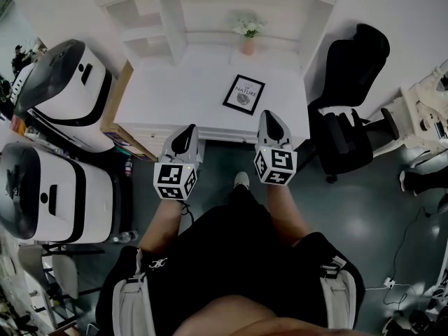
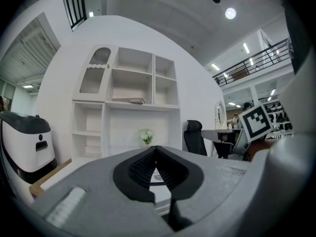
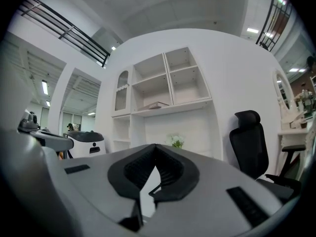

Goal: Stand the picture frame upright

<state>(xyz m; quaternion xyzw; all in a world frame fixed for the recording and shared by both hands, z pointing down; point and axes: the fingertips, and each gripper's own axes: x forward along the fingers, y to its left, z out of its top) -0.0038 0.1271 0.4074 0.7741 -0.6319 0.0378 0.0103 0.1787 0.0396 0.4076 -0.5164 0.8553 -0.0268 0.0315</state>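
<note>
At the far left of the head view stand two white machines with black tops (image 1: 66, 89), beside a white desk (image 1: 175, 89) set under white shelves (image 1: 161, 19). The left gripper (image 1: 188, 131) is held level at the desk's front edge; in the left gripper view its jaws are pressed together at the tips with nothing between them (image 2: 156, 151). The picture frame (image 1: 243, 94), black-edged, lies flat and face up on the desk, right of centre, well apart from both grippers and seen between them. Behind it, at the back of the desk, stands a small pink vase of white flowers (image 1: 248, 35). The right gripper (image 1: 268, 117) also points level toward the desk, with its jaws closed on nothing (image 3: 155, 148). A black office chair (image 1: 350, 103) stands at the desk's right end.
</note>
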